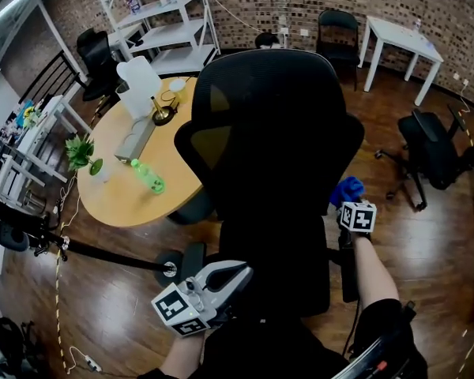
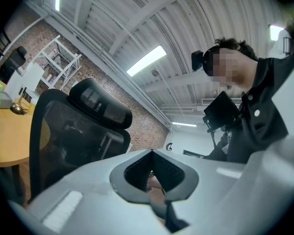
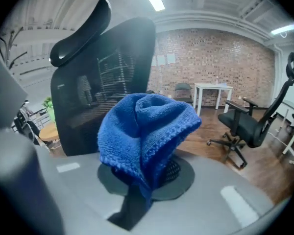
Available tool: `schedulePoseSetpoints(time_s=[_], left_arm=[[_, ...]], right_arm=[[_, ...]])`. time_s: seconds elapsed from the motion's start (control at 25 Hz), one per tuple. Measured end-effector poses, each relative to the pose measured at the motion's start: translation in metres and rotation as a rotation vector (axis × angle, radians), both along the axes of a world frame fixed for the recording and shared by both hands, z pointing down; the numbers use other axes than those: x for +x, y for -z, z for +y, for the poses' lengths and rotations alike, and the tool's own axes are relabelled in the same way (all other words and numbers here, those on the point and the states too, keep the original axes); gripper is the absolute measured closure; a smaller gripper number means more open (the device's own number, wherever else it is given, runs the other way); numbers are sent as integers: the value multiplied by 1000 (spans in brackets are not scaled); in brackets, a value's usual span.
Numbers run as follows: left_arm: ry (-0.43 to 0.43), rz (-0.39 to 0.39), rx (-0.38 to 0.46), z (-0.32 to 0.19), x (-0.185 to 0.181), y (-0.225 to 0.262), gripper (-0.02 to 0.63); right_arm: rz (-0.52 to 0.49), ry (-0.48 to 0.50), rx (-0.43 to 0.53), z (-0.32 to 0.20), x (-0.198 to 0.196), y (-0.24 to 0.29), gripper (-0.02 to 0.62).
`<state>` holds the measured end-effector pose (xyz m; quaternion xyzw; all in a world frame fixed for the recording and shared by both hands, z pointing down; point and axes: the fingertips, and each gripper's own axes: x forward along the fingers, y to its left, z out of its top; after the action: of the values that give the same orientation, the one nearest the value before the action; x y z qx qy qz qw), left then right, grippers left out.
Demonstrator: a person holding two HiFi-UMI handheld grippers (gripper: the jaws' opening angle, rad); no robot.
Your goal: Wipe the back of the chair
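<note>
The black mesh office chair (image 1: pixel 272 156) stands right in front of me in the head view, its back turned my way. A blue cloth (image 1: pixel 347 189) is bunched in my right gripper (image 1: pixel 350 202), which is shut on it just off the chair back's right edge, apart from the mesh. In the right gripper view the blue cloth (image 3: pixel 147 131) bulges over the jaws, with the chair back (image 3: pixel 105 82) to its left. My left gripper (image 1: pixel 235 276) is low at the chair's left side and shut on nothing. It tilts upward, with the chair (image 2: pixel 76 131) to its left.
A round wooden table (image 1: pixel 126 204) beyond the chair carries a green bottle (image 1: pixel 148 176), a plant (image 1: pixel 80 152) and a white box (image 1: pixel 138 77). A second black chair (image 1: pixel 430 152) stands at the right, a white table (image 1: pixel 399 36) and a white shelf (image 1: pixel 162 18) at the back.
</note>
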<state>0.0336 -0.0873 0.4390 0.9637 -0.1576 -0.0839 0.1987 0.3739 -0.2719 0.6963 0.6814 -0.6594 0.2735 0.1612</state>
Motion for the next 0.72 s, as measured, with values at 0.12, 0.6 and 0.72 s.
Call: schedulePoseSetpoints(time_s=[0.12,0.6,0.72], left_arm=[[-47,14,-2,-5,11,-2,601],[-36,30,-3,-17,-22,2,601],[21,3,-11,-19,-53,-2,601]], right_arm=[[39,-108,-27,30,43,1,541],[87,11,-104,27,-39,-26,541],[53,37,-138,11,-82,-50,541]])
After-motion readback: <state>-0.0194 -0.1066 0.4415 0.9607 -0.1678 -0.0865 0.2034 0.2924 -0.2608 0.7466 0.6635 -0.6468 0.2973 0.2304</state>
